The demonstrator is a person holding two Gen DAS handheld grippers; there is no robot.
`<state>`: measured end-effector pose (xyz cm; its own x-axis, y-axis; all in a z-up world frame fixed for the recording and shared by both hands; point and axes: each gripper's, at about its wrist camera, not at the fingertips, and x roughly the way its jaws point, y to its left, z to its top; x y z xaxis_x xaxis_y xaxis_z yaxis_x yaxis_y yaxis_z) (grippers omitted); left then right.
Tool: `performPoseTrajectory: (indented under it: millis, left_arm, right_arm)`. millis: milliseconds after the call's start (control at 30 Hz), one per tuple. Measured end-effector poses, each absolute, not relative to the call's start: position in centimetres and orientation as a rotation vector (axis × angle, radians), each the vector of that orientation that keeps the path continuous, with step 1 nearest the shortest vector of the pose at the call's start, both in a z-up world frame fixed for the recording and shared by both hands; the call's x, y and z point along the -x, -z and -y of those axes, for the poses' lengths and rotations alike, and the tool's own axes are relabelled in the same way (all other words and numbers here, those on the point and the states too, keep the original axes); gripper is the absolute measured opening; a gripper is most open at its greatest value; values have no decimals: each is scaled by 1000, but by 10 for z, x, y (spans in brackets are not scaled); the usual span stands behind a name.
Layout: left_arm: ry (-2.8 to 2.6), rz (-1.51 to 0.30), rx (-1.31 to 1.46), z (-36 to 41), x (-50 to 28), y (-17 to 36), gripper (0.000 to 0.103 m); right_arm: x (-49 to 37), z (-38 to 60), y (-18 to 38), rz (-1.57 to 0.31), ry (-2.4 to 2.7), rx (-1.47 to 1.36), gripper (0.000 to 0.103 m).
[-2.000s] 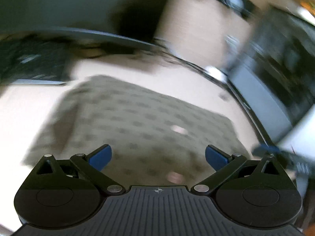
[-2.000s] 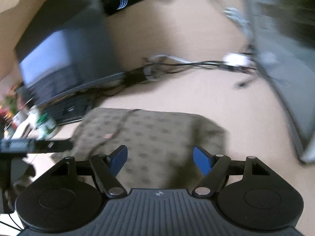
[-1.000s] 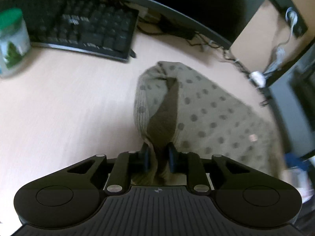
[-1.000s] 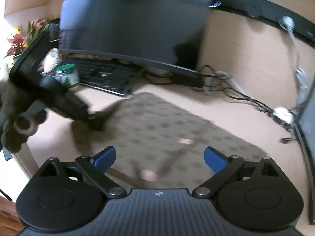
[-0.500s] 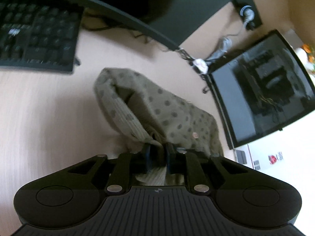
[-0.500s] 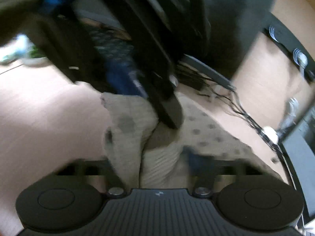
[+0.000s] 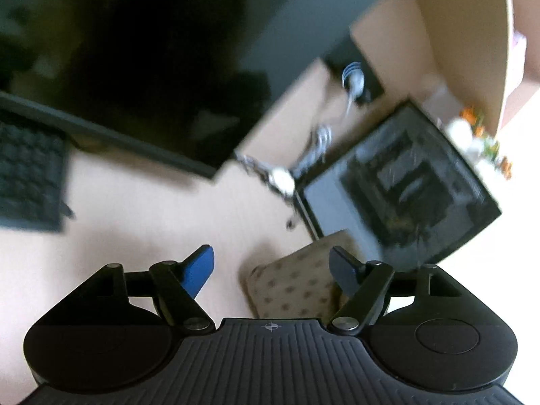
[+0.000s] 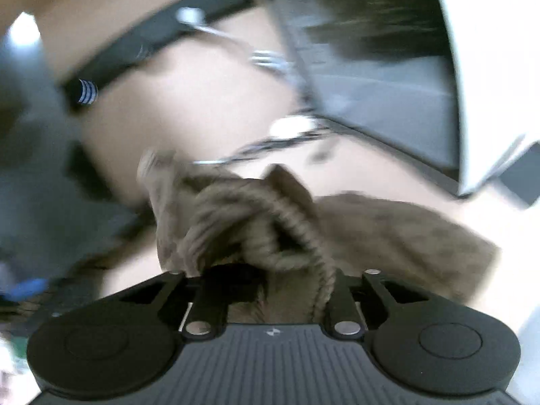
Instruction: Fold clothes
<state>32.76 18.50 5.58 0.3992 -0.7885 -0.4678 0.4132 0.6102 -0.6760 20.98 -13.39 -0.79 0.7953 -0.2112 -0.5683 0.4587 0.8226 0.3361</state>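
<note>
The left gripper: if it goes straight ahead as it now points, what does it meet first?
Probably the bare desk just beyond the opening left gripper; nothing is between its jaws. The dotted cloth lies lower right, the monitor farther. Depth is uncertain.

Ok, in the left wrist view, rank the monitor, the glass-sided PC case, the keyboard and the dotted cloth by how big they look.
1. monitor, largest
2. PC case
3. keyboard, cut by the frame edge
4. dotted cloth, smallest, partly hidden behind the gripper body
</note>
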Motion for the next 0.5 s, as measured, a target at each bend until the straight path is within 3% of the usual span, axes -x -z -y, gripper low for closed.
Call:
performPoseTrajectory:
  millis: [200,267,333,500]
  left_arm:
    - [851,-989,359,-87,-312,-32,94]
    - [857,-1019,321,-57,-304,-24,94]
    - [859,-1041,290,-32,-296,-16,94]
    - [857,-1100,267,15,-286,0,94]
  right_arm:
    - [-199,186,28,-542,513,-246,30]
    - [-198,197,35,-544,531,-139,48]
    - [-196,210,44,-546,538,-69,59]
    - [-189,245,60,-630,387,-200,61]
